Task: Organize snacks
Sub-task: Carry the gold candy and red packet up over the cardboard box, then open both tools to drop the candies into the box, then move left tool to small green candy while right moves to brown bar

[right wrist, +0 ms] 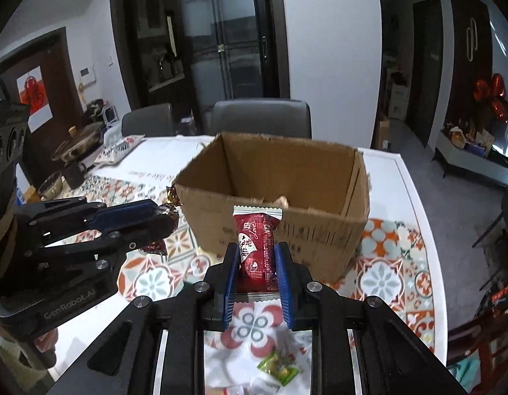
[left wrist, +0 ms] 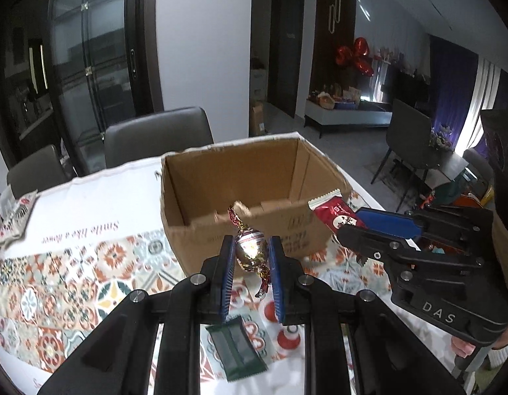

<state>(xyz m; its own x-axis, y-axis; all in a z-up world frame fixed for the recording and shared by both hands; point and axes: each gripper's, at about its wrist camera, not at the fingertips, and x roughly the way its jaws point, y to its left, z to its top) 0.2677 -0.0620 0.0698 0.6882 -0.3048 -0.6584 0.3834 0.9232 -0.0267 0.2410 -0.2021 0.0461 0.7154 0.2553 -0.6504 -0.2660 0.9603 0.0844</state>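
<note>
One open cardboard box (left wrist: pixel 254 197) on a patterned tablecloth (left wrist: pixel 73 279), near wall facing both grippers, right side close to the table's white edge (right wrist: pixel 415 204). Left gripper (left wrist: pixel 252 253) raised before the box, blue pads clamped on one foil-wrapped candy (left wrist: pixel 250 250), twisted ends poking out above and below the fingers. Right gripper (right wrist: pixel 256 256) alongside, likewise raised, closed on one red snack packet (right wrist: pixel 255 247), upper seal just short of the box's near rim. Clear gap between the two grippers; open air over the box mouth. Beneath the grippers on the cloth: one dark green packet (left wrist: pixel 236 349), one light green wrapper (right wrist: pixel 280 367). Two grey chairs (right wrist: pixel 260 115) behind the far table edge. Clutter of bowls (right wrist: pixel 69 151) at the far left corner.
</note>
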